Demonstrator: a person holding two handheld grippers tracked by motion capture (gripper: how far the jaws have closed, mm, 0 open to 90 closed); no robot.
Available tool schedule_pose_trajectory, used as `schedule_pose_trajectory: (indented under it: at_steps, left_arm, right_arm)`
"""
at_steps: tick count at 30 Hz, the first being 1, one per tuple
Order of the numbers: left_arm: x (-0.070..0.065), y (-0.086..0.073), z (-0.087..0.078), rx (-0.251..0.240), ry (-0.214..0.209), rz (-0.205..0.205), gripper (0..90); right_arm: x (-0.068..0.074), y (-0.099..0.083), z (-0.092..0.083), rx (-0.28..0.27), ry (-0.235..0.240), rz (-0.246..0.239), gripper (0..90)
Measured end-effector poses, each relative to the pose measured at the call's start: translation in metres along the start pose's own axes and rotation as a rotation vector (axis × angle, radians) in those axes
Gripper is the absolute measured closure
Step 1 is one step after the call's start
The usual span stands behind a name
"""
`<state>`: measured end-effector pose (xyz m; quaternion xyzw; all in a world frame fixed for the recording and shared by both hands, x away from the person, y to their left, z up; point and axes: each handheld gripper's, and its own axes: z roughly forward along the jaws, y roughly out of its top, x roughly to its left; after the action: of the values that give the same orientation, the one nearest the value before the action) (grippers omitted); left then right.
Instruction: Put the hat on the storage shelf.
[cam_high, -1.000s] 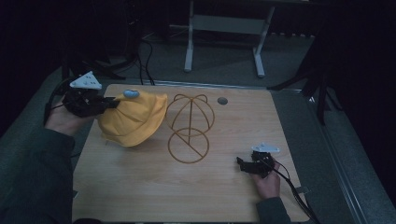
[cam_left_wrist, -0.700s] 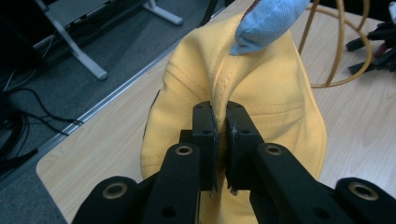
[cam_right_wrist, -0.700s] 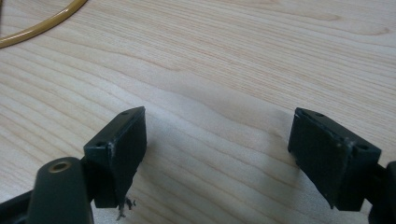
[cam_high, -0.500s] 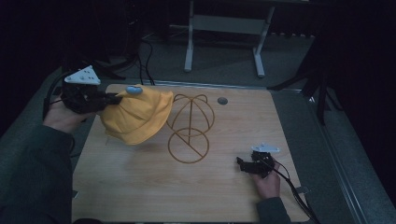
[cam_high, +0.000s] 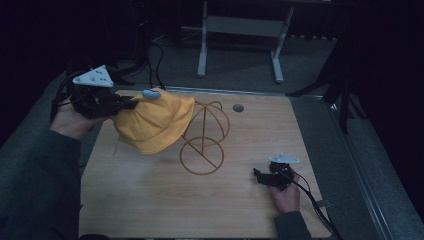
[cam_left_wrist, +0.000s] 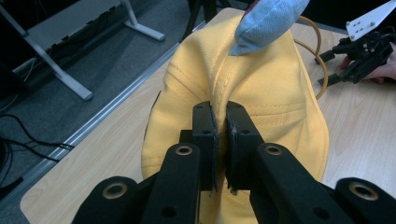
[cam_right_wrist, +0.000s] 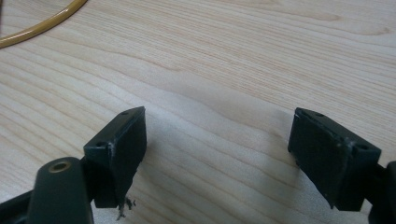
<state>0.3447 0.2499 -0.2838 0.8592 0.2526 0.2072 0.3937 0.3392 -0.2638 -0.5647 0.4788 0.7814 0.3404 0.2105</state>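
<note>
**Yellow cap pinched in our left gripper, beside the wire stand**

In the high view we see our left gripper (cam_high: 131, 103) at the upper left of the frame, with its grey three-cornered plate on top and our left hand (cam_high: 72, 122) behind it. Its jaws are clamped on a fold of the yellow cap (cam_high: 152, 122), which hangs from them left of centre, above the wooden table (cam_high: 150, 200). A small light-blue patch (cam_high: 151, 93) sits at the cap's top edge, just beside the jaws.

In the left gripper view, the two black pads (cam_left_wrist: 205, 135) stand at the bottom centre, pressed together with a ridge of yellow fabric squeezed between them. The cap (cam_left_wrist: 275, 93) spreads away toward the top of the frame, and the blue patch (cam_left_wrist: 268, 21) shows at the upper middle.

The right edge of the cap touches or overlaps the gold wire stand (cam_high: 205, 140) at the centre of the high view; we cannot tell which. The stand has a round base ring on the table and a domed wire frame above it. A small dark disc (cam_high: 238, 107) lies on the table toward the upper right of centre.

Our right gripper (cam_high: 261, 176) rests low at the lower right of the high view, well apart from the cap. In the right gripper view its jaws are spread wide over bare wood, gripping nothing, with a curve of the stand's ring (cam_right_wrist: 42, 25) at the upper left corner.
</note>
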Motion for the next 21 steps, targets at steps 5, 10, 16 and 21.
schedule_pose_trajectory:
  at_steps: [5,10,16,21]
  left_arm:
    - [-0.003,0.012,0.01,0.003,-0.013,0.015,84.5]
    - [-0.004,0.023,0.018,-0.001,-0.022,0.019,84.5]
    - [-0.006,0.044,0.044,0.04,-0.035,0.032,84.4]
    - [-0.009,0.058,0.063,0.066,-0.05,0.034,84.3]
  right_arm:
    - [0.0,0.0,0.0,0.0,0.0,0.0,19.4]
    - [0.0,0.0,0.0,0.0,0.0,-0.001,19.4]
    - [0.0,0.0,0.0,0.0,0.0,-0.001,19.4]
    - [0.0,0.0,0.0,0.001,0.0,0.0,19.4]
